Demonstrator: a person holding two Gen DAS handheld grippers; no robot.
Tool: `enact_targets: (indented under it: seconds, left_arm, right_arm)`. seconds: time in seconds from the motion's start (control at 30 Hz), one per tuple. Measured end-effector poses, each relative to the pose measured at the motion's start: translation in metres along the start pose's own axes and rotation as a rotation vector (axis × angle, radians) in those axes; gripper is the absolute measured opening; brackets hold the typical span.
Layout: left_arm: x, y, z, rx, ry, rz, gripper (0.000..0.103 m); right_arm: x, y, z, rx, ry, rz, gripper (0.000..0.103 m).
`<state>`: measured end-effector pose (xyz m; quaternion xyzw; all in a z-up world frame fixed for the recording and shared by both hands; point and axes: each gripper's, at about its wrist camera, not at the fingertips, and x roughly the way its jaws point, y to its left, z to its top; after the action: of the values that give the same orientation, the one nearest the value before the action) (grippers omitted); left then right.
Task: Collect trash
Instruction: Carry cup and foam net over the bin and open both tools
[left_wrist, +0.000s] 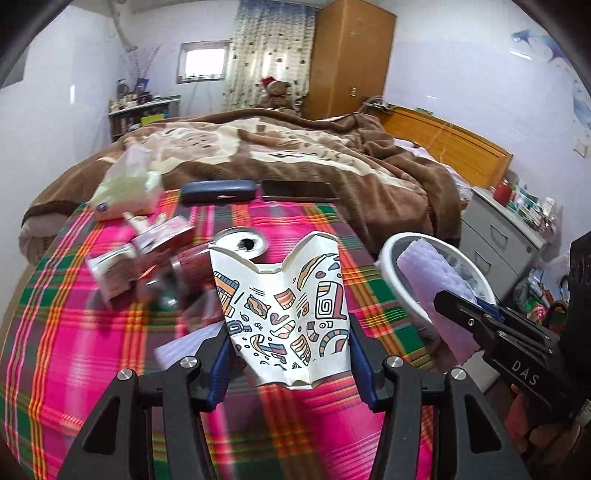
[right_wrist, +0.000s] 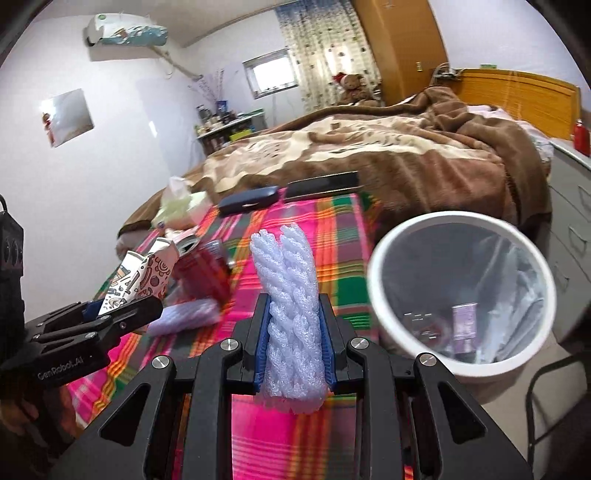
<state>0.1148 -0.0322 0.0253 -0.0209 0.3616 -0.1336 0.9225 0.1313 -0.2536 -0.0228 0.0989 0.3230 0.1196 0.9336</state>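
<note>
- Left tongs (left_wrist: 291, 354), low in the left view, are clamped on a crushed paper cup (left_wrist: 286, 314) with its rim upward.
- Right tongs (right_wrist: 295, 343), low centre of the right view, are pressed together on a lilac foam net (right_wrist: 291, 295) that stands upright between the pads.
- Bin (right_wrist: 384, 295) sits at the right of that view, beside the plaid cloth (right_wrist: 343, 236), with scraps inside.
- More trash lies on the cloth at centre left of the left view: a can (left_wrist: 236, 245) and small cartons (left_wrist: 140, 254).

My two wrist views look down along their fingers, close over the pink plaid tablecloth (left_wrist: 92, 350), sharing the white round bin (right_wrist: 384, 295).
</note>
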Motion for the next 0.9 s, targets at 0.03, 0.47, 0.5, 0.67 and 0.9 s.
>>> enact_targets:
  seconds: [0.03,0.47,0.5,0.67,0.9]
  left_arm:
    - [0.002,-0.006,0.002,0.009,0.001,-0.009,0.055]
    - [0.044,-0.084,0.021,0.121,0.038,-0.131,0.055]
    - [0.047,-0.089,0.022,0.129,0.042,-0.138,0.055]
    - [0.062,-0.12,0.031,0.166,0.051,-0.198,0.055]
    - [0.09,-0.15,0.041,0.194,0.078,-0.216,0.055]
  right_arm:
    - [-0.001,-0.004,0.001,0.006,-0.003,-0.009,0.025]
    - [-0.016,-0.062,0.008,0.09,-0.032,-0.142,0.025]
    - [-0.017,-0.066,0.008,0.098,-0.03,-0.152,0.025]
    - [-0.017,-0.092,0.007,0.136,-0.013,-0.213,0.025]
    - [-0.012,-0.113,0.009,0.16,0.009,-0.258,0.025]
